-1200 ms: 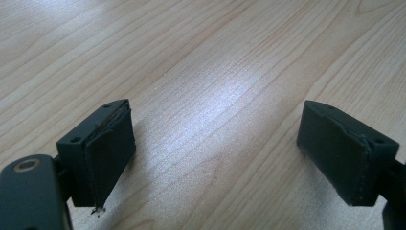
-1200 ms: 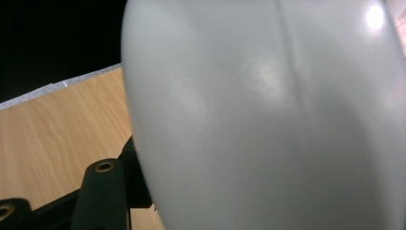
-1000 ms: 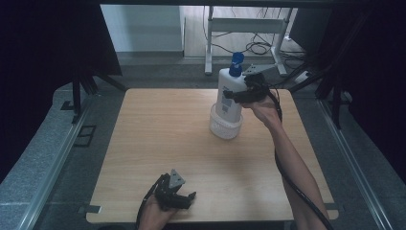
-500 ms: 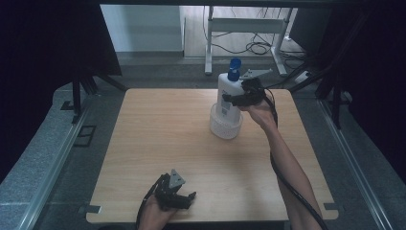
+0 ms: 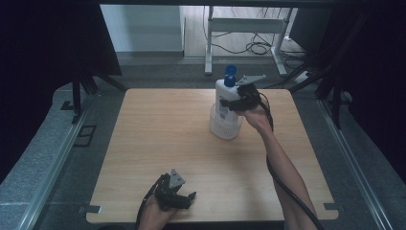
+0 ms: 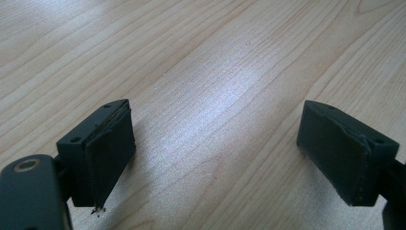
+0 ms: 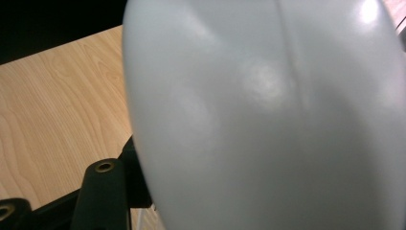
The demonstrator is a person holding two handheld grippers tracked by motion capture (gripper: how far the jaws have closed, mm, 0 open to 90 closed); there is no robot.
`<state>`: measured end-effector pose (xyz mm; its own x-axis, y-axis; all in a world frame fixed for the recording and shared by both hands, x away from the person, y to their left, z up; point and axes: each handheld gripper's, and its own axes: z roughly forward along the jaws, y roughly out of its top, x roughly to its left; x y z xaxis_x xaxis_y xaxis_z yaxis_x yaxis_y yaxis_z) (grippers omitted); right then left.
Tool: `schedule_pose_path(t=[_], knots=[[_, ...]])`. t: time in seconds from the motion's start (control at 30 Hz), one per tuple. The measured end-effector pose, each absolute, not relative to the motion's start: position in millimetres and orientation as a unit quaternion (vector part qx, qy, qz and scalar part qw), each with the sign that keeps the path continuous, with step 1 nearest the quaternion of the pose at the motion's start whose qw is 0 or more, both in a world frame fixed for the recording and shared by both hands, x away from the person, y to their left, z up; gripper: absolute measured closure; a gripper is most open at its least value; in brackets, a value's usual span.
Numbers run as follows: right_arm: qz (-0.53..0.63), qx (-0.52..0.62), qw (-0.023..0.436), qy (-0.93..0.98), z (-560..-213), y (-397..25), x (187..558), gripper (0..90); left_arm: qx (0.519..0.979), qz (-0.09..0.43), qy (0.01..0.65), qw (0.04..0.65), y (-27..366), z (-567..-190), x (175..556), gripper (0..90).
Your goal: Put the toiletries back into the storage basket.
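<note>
Currently left gripper idles at the table's 7 o'clock edge, jaws spread wide over bare wood, likely parked out of the way. At about 1 o'clock, right gripper pinches the white bottle by its body, probably to steady it in the clear container. Bottle's long axis is near vertical; blue cap points up, 12 o'clock.
</note>
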<state>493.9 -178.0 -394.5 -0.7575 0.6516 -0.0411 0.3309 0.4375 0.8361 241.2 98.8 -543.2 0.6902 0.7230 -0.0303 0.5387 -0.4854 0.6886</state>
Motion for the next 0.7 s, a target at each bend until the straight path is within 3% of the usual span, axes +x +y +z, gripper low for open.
schedule_pose_path(t=[0.7], knots=[[0.43,0.305,0.174,0.832,-424.9,-174.9,500.3,37.5,0.851,0.132,0.372,0.347,98.7,-543.2,241.0,12.2]])
